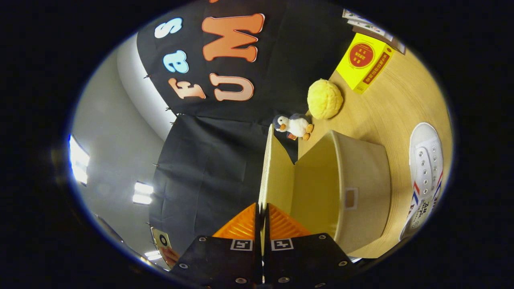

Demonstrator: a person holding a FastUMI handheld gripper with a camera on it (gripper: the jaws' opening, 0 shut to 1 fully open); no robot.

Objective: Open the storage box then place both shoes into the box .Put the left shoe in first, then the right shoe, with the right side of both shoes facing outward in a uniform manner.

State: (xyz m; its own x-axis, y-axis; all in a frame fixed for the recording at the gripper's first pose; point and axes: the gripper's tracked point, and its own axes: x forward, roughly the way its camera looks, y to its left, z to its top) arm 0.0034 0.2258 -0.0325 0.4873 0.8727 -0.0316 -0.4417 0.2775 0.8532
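Storage box lid (276, 172) | pinched edge-on between the clenched gripper (263, 218) fingers, raised off the storage box (353, 192); likely thin, light, bendy, best held at its free edge | white shoe (425, 176) just beside the box | plush penguin (295, 126) beyond it.

Rolling onto one side, so that the scene ahead is standing sideways. Pressing the two fingers (241, 228) of the gripper (262, 216) almost together, with only a thin sheet edge, the lid (275, 176), running between them. Clamping that lid edge from both faces near the fingertips. Pointing forward along the lid, fingers lying parallel and level with each other.
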